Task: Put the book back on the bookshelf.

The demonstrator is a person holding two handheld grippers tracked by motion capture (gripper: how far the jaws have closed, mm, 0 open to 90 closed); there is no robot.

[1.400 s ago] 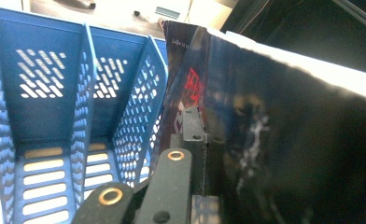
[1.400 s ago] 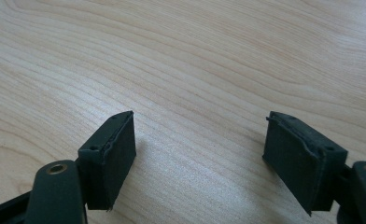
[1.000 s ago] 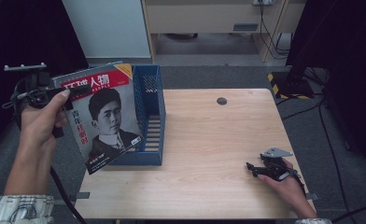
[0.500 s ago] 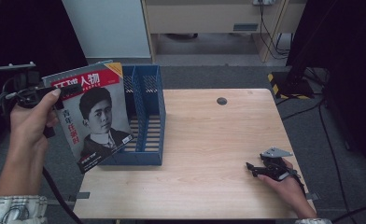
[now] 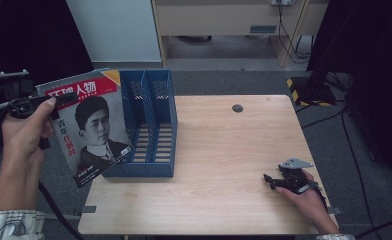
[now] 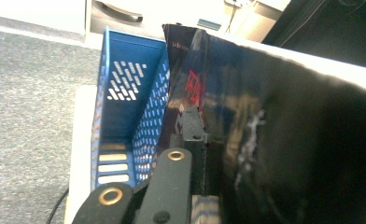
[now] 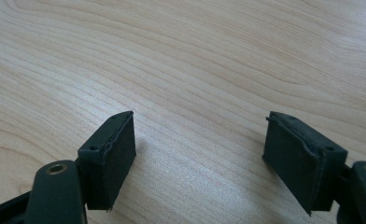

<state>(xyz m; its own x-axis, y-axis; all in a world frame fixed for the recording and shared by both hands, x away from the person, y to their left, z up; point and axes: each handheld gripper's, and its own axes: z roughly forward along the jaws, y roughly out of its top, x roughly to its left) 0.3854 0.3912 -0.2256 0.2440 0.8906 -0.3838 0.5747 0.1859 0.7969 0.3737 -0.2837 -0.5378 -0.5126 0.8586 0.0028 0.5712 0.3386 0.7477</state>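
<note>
Now: magazine held beside the file rack

At left of the high view, the left gripper point(image 5: 59, 100) clamps the magazine point(image 5: 91, 127) by its upper-left edge; long axis near upright, top tilted left, against the blue file rack point(image 5: 151, 125). Lower right, the right gripper point(image 5: 270, 180) rests wide on the table point(image 5: 224, 150).

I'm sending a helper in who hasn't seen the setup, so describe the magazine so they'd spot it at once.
Find the wooden table, then the blue file holder at its left end. Just left of it, the left gripper holds up the magazine: a red title band above a black-and-white portrait.
</note>
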